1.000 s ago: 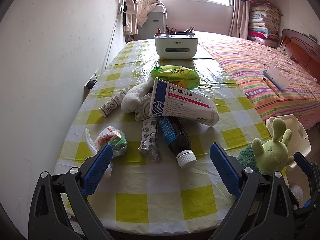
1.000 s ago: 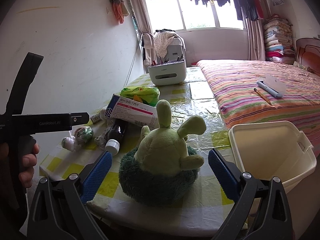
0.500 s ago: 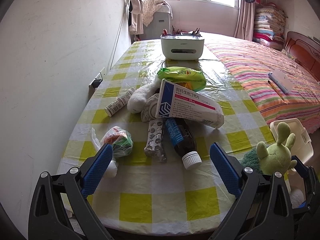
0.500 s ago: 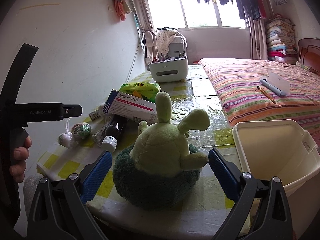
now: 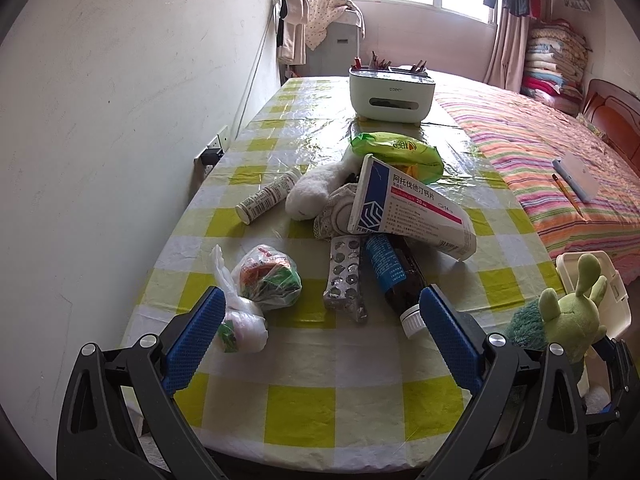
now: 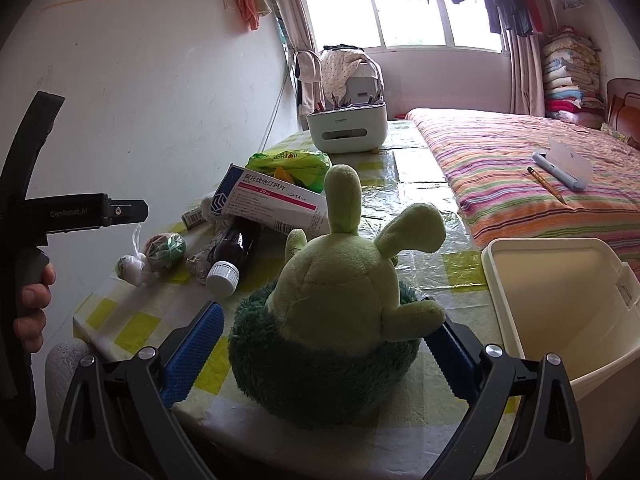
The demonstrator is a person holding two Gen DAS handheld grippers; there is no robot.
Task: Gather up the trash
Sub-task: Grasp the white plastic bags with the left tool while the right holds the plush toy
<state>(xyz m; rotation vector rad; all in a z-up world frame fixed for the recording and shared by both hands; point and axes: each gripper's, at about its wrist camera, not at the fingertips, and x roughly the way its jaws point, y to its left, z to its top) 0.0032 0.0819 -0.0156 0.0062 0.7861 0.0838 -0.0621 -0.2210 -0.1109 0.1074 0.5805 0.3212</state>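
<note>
Blue-padded left gripper (image 5: 320, 336) hangs wide open over the near table edge, holding nothing; the knotted plastic bag (image 5: 256, 292) lies just beside its left pad. Right gripper (image 6: 320, 356) is also wide open, straddling the green plush toy (image 6: 340, 308) without clamping it. White bin (image 6: 560, 320) at the table's right looks empty, so I judge nothing is collected yet. Trash pile sits mid-table: brown bottle (image 5: 394, 272) lies with its long axis along the table, cap toward the camera; medicine box (image 5: 408, 208) slants across it.
</note>
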